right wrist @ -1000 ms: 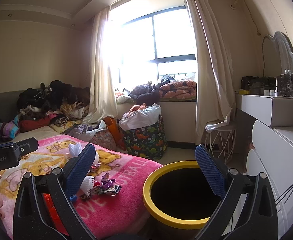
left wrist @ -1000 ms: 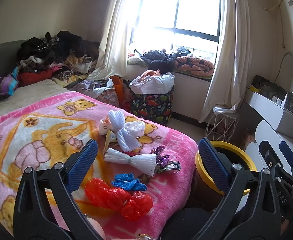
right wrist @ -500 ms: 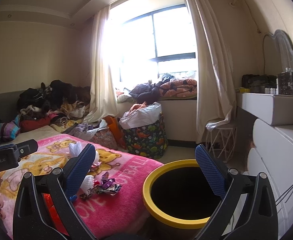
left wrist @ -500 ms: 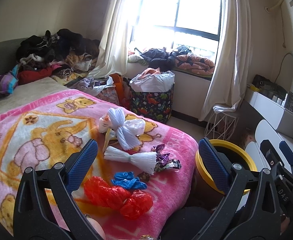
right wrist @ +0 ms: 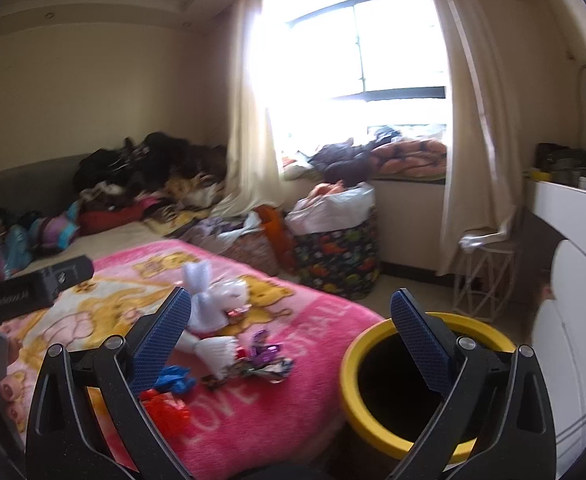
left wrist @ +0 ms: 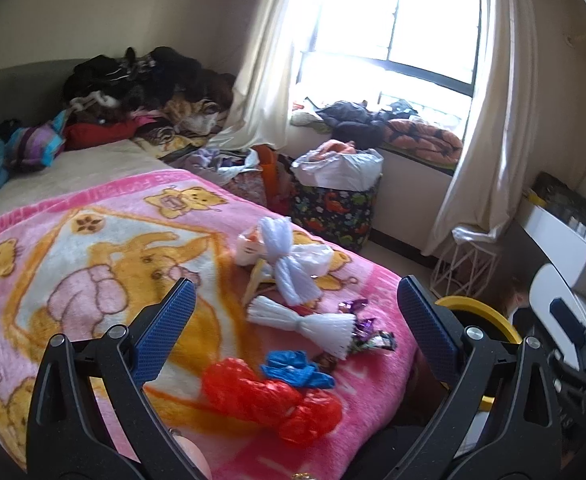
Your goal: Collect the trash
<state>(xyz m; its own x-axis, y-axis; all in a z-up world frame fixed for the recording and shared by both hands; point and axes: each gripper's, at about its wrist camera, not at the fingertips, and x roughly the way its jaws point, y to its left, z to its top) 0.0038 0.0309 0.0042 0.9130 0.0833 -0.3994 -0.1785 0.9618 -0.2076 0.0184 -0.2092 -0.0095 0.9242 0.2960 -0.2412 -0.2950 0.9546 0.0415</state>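
Note:
Trash lies on a pink cartoon blanket (left wrist: 93, 248) near the bed's corner: a red plastic bag (left wrist: 269, 396), a blue scrap (left wrist: 297, 368), white foam nets (left wrist: 305, 320) (left wrist: 289, 264), shiny candy wrappers (left wrist: 367, 332) and a small white cup (left wrist: 249, 246). My left gripper (left wrist: 293, 320) is open and empty, hovering above the pile. A yellow-rimmed black bin (right wrist: 413, 384) stands on the floor beside the bed. My right gripper (right wrist: 291, 324) is open and empty between the bed corner and the bin. The trash also shows in the right wrist view (right wrist: 221, 344).
A dinosaur-print basket (left wrist: 333, 208) with a white bag stands under the window. Clothes are heaped at the bed's far end (left wrist: 141, 80). A white wire stool (left wrist: 465, 264) and a white dresser (right wrist: 573, 320) stand at the right. The left gripper's body (right wrist: 33, 288) shows at the left of the right wrist view.
The left gripper has tilted down a little toward the trash pile. The right gripper has swung left, bringing more of the bed and trash into its view. Both stay open.

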